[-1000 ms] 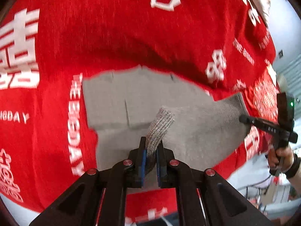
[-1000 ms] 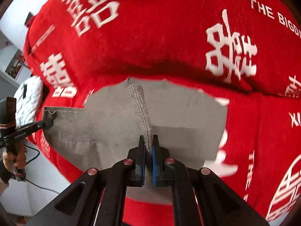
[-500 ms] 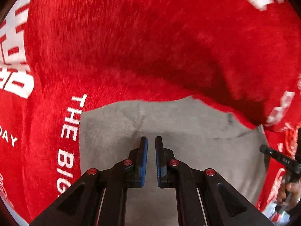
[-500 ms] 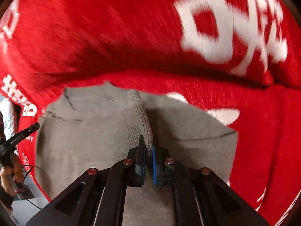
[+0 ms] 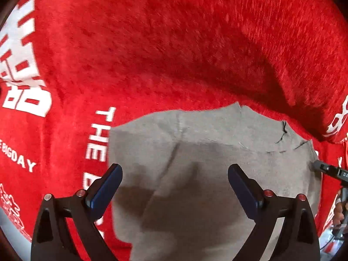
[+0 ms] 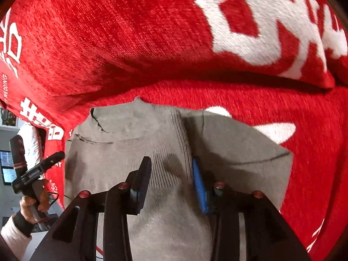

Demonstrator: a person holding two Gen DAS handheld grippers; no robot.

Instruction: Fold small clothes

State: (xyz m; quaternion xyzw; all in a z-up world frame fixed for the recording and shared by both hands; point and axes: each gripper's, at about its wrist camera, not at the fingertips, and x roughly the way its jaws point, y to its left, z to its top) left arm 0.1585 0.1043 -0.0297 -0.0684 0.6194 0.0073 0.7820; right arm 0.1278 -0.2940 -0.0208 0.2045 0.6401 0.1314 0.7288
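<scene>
The small grey knitted garment [image 5: 195, 174] lay flat on a red plush cloth with white printed characters and lettering [image 5: 152, 54], folded over on itself, with a ribbed band [image 6: 174, 148] running up its middle in the right wrist view. The left gripper [image 5: 175, 174] hovered over the garment with its two blue-padded fingers [image 5: 104, 191] spread wide apart and nothing between them. The right gripper [image 6: 170, 169] was likewise parted, its fingers standing on either side of the ribbed band, the right pad just beside the band's edge; whether it touched the fabric could not be told. Dark thread marks showed near the garment's far corners [image 5: 282, 130]. A raised fold of the red cloth [image 6: 239, 78] lay just beyond the garment's far edge. In the right wrist view, the left gripper and the hand [image 6: 32, 204] holding it appeared at the garment's left edge.
</scene>
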